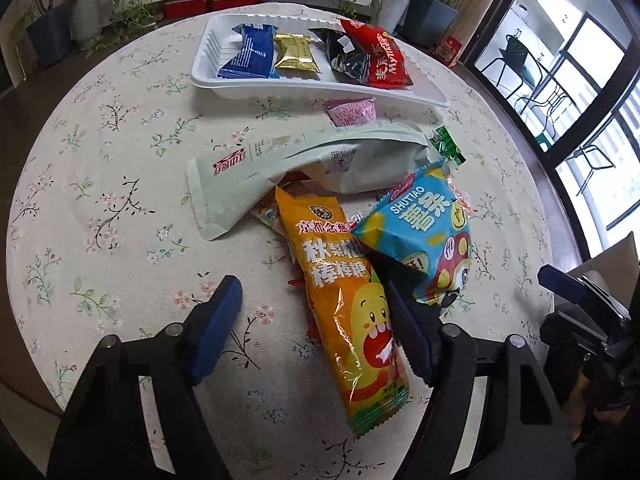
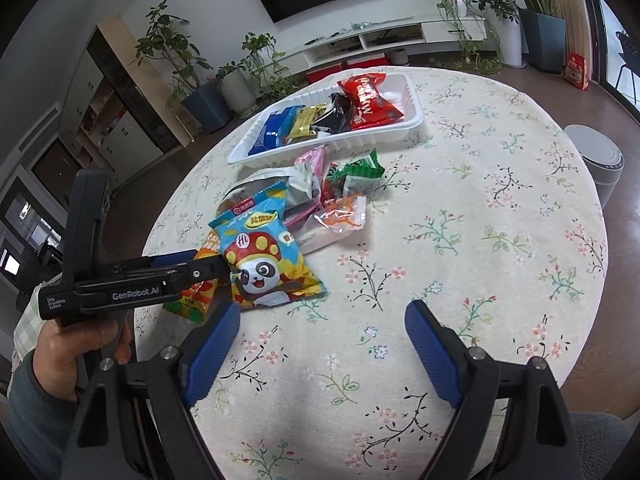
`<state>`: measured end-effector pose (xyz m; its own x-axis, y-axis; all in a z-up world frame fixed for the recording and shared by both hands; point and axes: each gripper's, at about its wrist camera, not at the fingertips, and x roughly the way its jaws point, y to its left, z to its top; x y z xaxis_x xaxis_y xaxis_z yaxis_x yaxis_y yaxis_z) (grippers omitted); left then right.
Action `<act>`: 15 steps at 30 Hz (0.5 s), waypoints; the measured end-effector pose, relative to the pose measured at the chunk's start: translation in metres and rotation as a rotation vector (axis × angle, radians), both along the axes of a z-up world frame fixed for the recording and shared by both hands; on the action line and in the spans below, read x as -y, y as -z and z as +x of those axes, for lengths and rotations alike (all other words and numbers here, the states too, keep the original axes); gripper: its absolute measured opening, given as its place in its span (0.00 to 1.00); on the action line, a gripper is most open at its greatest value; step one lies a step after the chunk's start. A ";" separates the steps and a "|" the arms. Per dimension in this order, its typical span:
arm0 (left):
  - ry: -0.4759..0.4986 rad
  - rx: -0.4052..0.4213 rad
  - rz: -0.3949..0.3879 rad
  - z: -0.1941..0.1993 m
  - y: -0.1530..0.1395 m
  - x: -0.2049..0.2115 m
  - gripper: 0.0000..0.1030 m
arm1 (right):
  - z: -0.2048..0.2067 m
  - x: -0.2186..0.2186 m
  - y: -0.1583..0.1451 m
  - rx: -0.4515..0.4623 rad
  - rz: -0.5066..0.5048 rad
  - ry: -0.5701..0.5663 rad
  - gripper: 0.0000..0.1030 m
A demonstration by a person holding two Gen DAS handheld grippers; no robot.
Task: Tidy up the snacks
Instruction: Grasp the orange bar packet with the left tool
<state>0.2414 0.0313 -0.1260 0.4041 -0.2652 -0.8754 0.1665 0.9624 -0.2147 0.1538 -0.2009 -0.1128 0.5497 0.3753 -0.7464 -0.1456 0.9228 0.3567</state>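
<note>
A long orange snack packet lies on the floral cloth between the fingers of my left gripper. The right finger touches its edge under a blue chips packet; the left finger stands apart from it, so the jaws are open. In the right wrist view, the left gripper reaches into the pile beside the blue packet. My right gripper hangs open over bare cloth. A white tray at the back holds blue, gold, black and red packets.
The pile also holds a white pouch, a pink packet, a green packet and a clear orange-printed wrapper. A person's hand grips the left tool. A white bin and potted plants stand beyond the round table.
</note>
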 end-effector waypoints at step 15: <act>0.019 0.002 0.017 0.010 -0.002 -0.001 0.50 | -0.001 -0.004 0.000 0.001 -0.017 -0.018 0.83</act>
<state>0.2513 0.0323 -0.1239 0.4009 -0.2580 -0.8791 0.1848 0.9626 -0.1983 0.1526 -0.1967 -0.1129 0.5439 0.3723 -0.7520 -0.1623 0.9259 0.3410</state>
